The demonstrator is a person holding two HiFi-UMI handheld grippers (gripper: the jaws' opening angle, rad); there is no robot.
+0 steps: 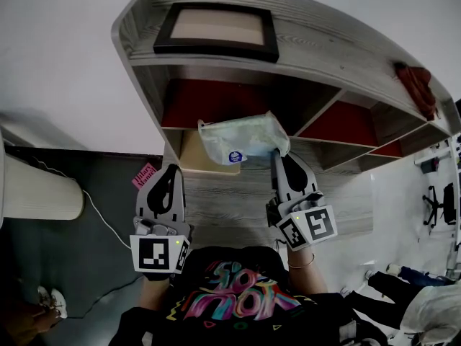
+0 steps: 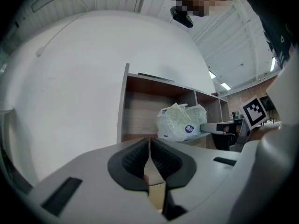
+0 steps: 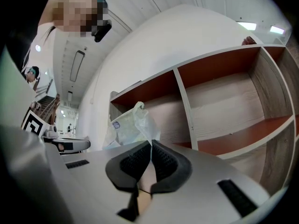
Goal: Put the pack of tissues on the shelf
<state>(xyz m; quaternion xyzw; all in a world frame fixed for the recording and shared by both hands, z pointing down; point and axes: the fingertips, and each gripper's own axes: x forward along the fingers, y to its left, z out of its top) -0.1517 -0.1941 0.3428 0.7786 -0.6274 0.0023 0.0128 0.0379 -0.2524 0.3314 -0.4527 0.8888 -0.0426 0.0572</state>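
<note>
- The pack of tissues (image 1: 241, 141) (image 2: 180, 122) (image 3: 128, 127), pale green in a clear wrapper with a small blue round label, is at the open front of the shelf's (image 1: 302, 45) left-hand compartment, low in the opening.
- No view shows whether the pack's underside rests on the compartment's floor or hangs just above it.
- The right hand-held gripper (image 1: 277, 153) (image 3: 151, 146) has its jaws pressed together on a thin fold of the wrapper at the pack's right end. The bulk of the pack lies to the left of the jaws.
- The left hand-held gripper (image 1: 171, 168) (image 2: 149, 143) is apart from the pack, lower and to its left. Its jaws are closed against each other with nothing between them.
- Each gripper carries a cube with black-and-white square markers at the wrist end, and both are held over a pale wood-grain board (image 1: 230, 200) in front of the compartments.
- The shelf has grey wood-grain boards, dividers between several compartments, and dark red inner panels.
- A dark picture frame (image 1: 216, 29) lies flat on the shelf's top board, toward its left end.
- A red cloth (image 1: 416, 85) sits on the same board, far to the right.
- A pink tag (image 1: 146, 175) lies on the dark floor just left of the left gripper.
- The person wears a dark shirt with a bright multicoloured print (image 1: 230, 301) and a thin bracelet (image 1: 302, 264) on the right wrist.
</note>
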